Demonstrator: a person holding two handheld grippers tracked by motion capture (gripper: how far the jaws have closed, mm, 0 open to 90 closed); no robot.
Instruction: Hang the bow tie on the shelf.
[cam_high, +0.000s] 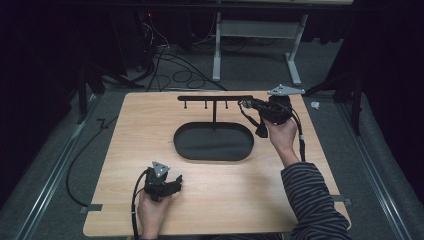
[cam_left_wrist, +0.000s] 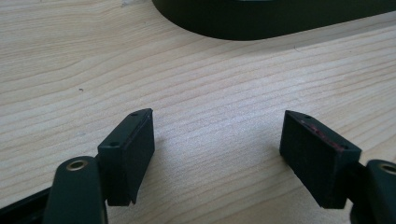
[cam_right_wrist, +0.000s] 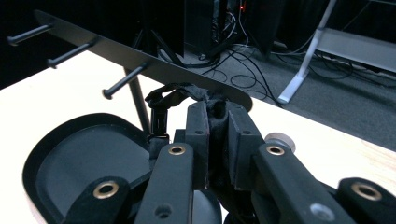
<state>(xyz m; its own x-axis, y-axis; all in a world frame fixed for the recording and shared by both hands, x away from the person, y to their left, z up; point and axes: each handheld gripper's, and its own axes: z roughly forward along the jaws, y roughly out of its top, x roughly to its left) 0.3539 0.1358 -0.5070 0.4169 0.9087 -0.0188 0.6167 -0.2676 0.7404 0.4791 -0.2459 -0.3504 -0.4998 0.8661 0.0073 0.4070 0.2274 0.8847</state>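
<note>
At the rack's (cam_high: 215, 98) 3 o'clock end, the right tool (cam_right_wrist: 217, 119) is clamping a limp, light black strap (cam_right_wrist: 161, 100) by its webbing; left tool (cam_left_wrist: 219, 144) is resting wide open.

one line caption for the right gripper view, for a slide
Right gripper shut on a black strap, held beside the end of the pegged rack bar above the oval tray.

1. Pale, matt wood-grain worktop (cam_left_wrist: 196, 84) under the open left tongs (cam_left_wrist: 217, 156).
2. Black woven cloth strap (cam_right_wrist: 175, 95) pinched in the right tongs (cam_right_wrist: 217, 121).
3. Beyond them, a matt black metal rack (cam_right_wrist: 140, 58) with a smooth tray (cam_high: 213, 142).
</note>
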